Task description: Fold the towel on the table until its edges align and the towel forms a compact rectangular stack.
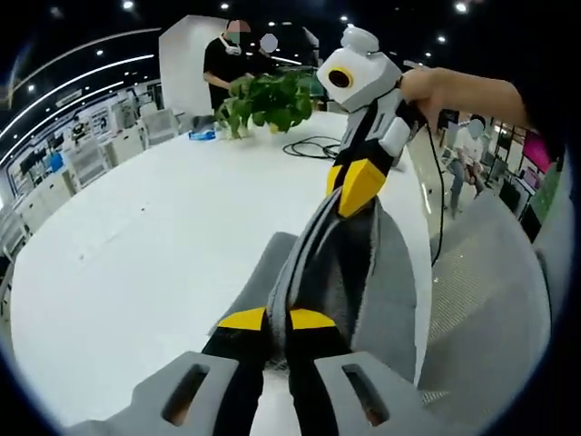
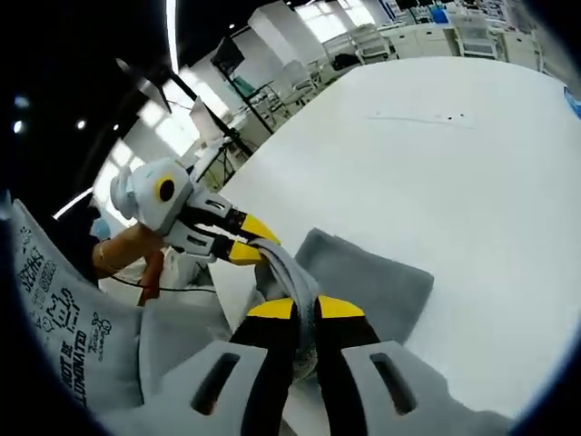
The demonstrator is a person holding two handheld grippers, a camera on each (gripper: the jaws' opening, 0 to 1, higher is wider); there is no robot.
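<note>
Your left gripper [image 1: 277, 320] has its yellow-tipped jaws pinched together on a bunched edge of the grey towel [image 1: 381, 291]; your right gripper [image 2: 305, 309] is likewise clamped on that towel [image 2: 363, 277], its fingertips closed over the gathered cloth; the fabric runs as a taut ridge from one claw to the other, lifted above the table [image 1: 163, 245]. In the left gripper view your right gripper [image 1: 360, 186] comes in from the upper right, nipping the far end of the ridge, with your hand [image 1: 436, 86] behind it; in the right gripper view your left gripper [image 2: 247, 238] enters from the left, holding the other end. Below the raised ridge, the rest of the towel lies spread on the white table near its edge; one flat grey panel reaches out from the ridge across the tabletop. At the far end of the table from the towel stand a leafy green plant [image 1: 268, 102], a coiled black cable [image 1: 313, 145] and a small blue item [image 1: 201, 134]; people stand beyond the plant.
</note>
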